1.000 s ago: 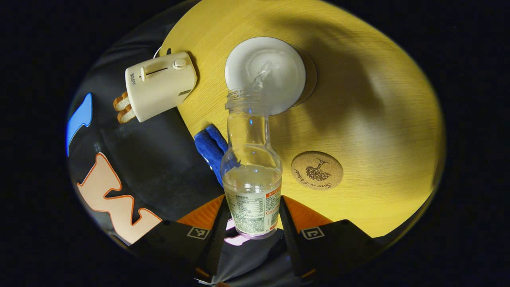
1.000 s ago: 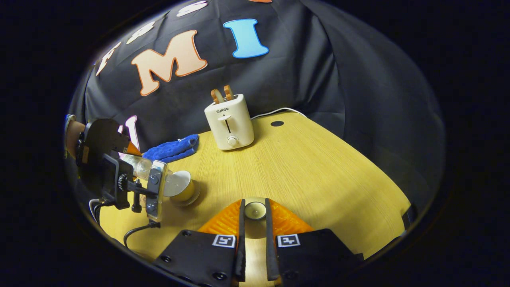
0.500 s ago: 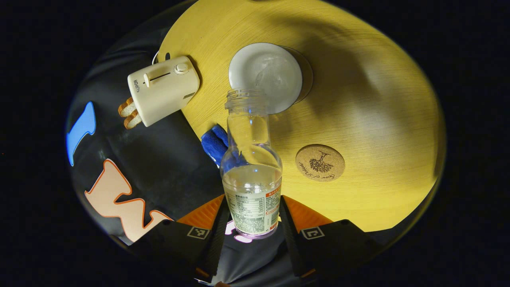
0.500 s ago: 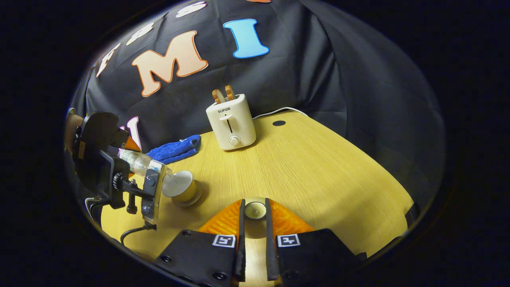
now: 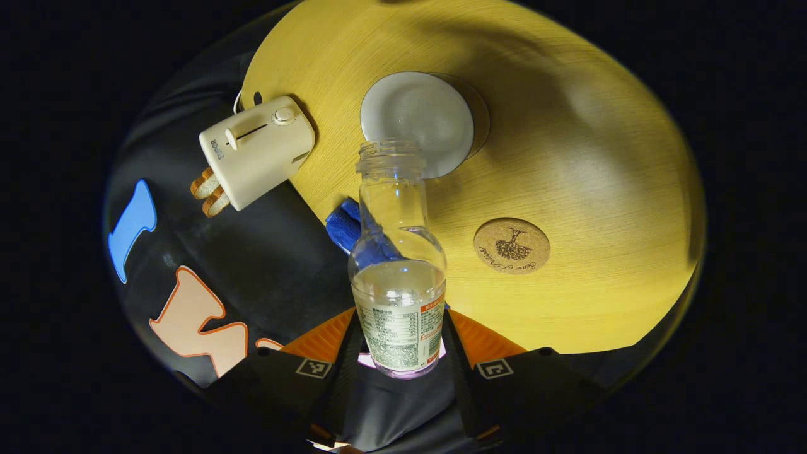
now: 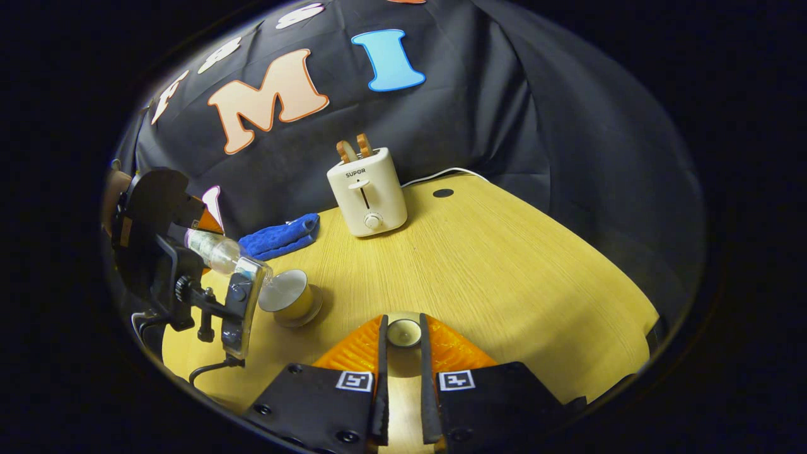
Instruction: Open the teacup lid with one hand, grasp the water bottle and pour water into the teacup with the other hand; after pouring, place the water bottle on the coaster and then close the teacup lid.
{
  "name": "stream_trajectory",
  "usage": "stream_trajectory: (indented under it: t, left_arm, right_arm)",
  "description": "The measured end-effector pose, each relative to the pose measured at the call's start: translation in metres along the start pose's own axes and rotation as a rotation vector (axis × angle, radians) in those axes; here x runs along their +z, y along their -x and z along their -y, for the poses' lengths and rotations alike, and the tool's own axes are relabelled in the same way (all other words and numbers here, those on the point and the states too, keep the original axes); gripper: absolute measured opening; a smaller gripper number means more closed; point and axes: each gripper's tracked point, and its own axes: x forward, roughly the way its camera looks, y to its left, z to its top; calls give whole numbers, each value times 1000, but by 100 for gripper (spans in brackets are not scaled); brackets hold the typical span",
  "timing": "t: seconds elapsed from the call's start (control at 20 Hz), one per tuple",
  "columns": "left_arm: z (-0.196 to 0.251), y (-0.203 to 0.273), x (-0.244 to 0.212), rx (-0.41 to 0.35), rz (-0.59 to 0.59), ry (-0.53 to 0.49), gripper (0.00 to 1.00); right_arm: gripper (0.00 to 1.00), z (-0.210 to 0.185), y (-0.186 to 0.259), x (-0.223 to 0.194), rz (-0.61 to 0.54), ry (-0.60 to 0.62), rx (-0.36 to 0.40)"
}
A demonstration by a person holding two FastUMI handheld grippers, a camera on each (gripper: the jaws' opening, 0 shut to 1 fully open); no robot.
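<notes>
Water bottle (image 5: 398, 265) — tilted over teacup (image 5: 417, 122)

1. The water bottle (image 5: 397, 252) is clear, glossy plastic with a printed paper-like label around its lower body.
2. The table (image 5: 586, 157) has a pale wood-grain top with a smooth, satin sheen.
3. The coaster (image 5: 511, 245) looks like cork: matt and finely speckled, with a dark printed motif.
4. The teacup (image 6: 285, 300) is smooth and glazed — likely ceramic.
5. The toaster (image 6: 367, 191) has a smooth, cream plastic shell.
6. The blue cloth (image 6: 280, 236) is nubbly, matt fabric — soft-looking.
</notes>
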Motion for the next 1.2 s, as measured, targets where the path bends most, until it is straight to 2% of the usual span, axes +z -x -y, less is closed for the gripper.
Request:
stream_trajectory:
  t: [0.2,0.45,0.65,0.7,0.9,1.05,1.2]
  left_arm:
    - [4,-1,0,-3,2,7,68]
    - [2,-2,-6,39,-21,-30,68]
    - [5,-3,3,37,27,-9,68]
    - [8,-5,7,27,53,23,68]
    - [23,-7,27,4,177,204,68]
    - [35,-6,38,-12,270,344,68]
    - [44,-13,34,-33,302,477,68]
  right_arm:
    - [24,-1,1,0,-1,5,5]
    - [24,-7,-2,2,-1,20,9]
    - [23,-14,-3,0,-7,25,13]
    - [27,-16,-2,0,-10,24,16]
    - [21,-21,1,3,-11,38,19]
    - [24,-28,4,8,-15,50,27]
    - [24,-31,6,14,-18,72,27]
